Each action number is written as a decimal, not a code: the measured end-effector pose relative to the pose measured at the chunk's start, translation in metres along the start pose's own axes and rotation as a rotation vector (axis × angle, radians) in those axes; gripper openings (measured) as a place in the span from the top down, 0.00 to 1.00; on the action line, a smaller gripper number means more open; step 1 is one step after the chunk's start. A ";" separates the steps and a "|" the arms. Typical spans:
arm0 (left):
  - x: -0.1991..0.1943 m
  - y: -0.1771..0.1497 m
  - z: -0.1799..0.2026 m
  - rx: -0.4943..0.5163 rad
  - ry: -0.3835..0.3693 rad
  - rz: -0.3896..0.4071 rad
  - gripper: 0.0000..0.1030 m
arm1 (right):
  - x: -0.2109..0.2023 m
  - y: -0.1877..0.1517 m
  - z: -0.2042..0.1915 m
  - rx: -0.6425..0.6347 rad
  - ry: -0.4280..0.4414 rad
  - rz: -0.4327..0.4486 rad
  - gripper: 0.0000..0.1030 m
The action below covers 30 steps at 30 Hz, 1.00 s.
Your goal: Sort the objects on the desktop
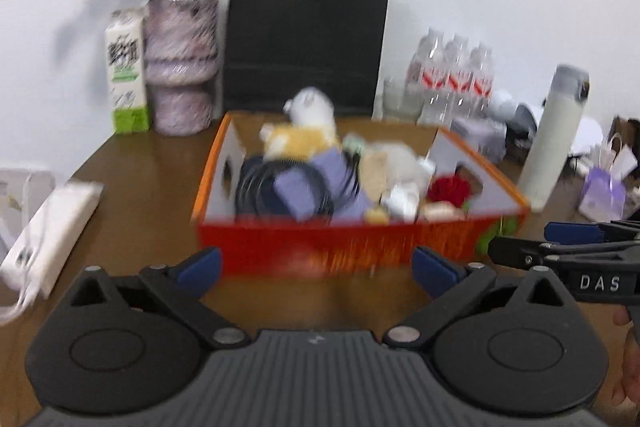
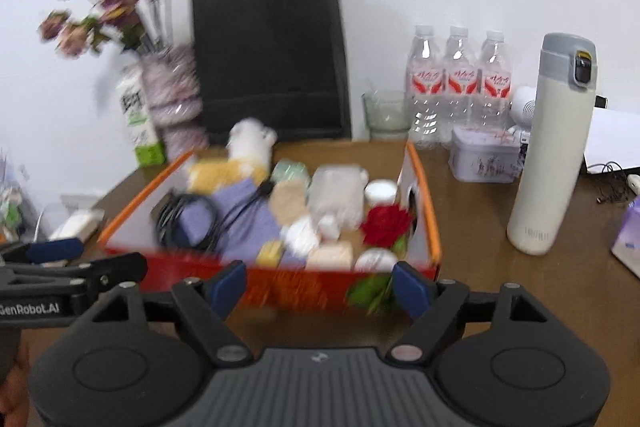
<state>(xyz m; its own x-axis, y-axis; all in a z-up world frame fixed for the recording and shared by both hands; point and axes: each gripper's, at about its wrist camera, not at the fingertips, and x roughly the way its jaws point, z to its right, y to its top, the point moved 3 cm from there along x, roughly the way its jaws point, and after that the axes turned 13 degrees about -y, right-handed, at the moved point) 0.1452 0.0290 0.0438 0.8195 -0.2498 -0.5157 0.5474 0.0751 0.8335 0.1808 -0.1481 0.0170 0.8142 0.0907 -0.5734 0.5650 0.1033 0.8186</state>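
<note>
Orange-rimmed cardboard box (image 1: 352, 247) sits mid-table, already packed with plush toy (image 1: 304, 131), cable coil (image 1: 280, 191) and rose (image 2: 386, 225), gathered for sorting. Left gripper (image 1: 316, 267) and right gripper (image 2: 318, 285) flank its near wall, jaws open and empty, likely just clear of it.

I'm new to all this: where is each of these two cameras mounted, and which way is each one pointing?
Left wrist view: sits on the left gripper, looking forward and slightly down at the orange box; its own open fingers show, plus the right gripper entering at the right edge.
Right wrist view: sits on the right gripper, facing the same box from further right; its open fingers show, with the left gripper at the left edge.
Shared: box, black bag, water bottles, white flask, brown table.
</note>
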 end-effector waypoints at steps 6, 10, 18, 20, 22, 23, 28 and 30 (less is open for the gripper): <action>-0.031 -0.055 -0.003 -0.002 0.042 -0.039 0.00 | -0.025 -0.062 -0.018 -0.016 -0.010 -0.030 0.20; -0.042 -0.084 -0.006 -0.012 0.060 -0.075 0.00 | -0.036 -0.096 -0.032 -0.043 -0.018 -0.070 0.20; -0.043 -0.106 -0.010 -0.015 0.095 -0.120 0.00 | -0.049 -0.119 -0.047 -0.063 -0.029 -0.076 0.12; -0.042 -0.107 -0.010 -0.009 0.114 -0.125 0.00 | -0.046 -0.119 -0.049 -0.064 -0.046 -0.078 0.11; -0.042 -0.108 -0.011 -0.020 0.128 -0.117 0.00 | -0.043 -0.119 -0.050 -0.057 -0.066 -0.079 0.04; -0.042 -0.107 -0.011 -0.018 0.130 -0.118 0.00 | -0.041 -0.119 -0.050 -0.053 -0.064 -0.090 0.00; -0.039 -0.104 -0.014 -0.021 0.134 -0.119 0.00 | -0.040 -0.119 -0.052 -0.043 -0.077 -0.086 0.00; -0.038 -0.104 -0.015 -0.021 0.133 -0.120 0.00 | -0.039 -0.119 -0.052 -0.054 -0.083 -0.088 0.00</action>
<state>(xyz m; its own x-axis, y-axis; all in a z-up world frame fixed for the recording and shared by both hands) 0.0595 0.0455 -0.0260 0.7628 -0.1287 -0.6336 0.6445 0.0730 0.7611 0.0744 -0.1123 -0.0595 0.7713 -0.0027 -0.6364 0.6285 0.1605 0.7610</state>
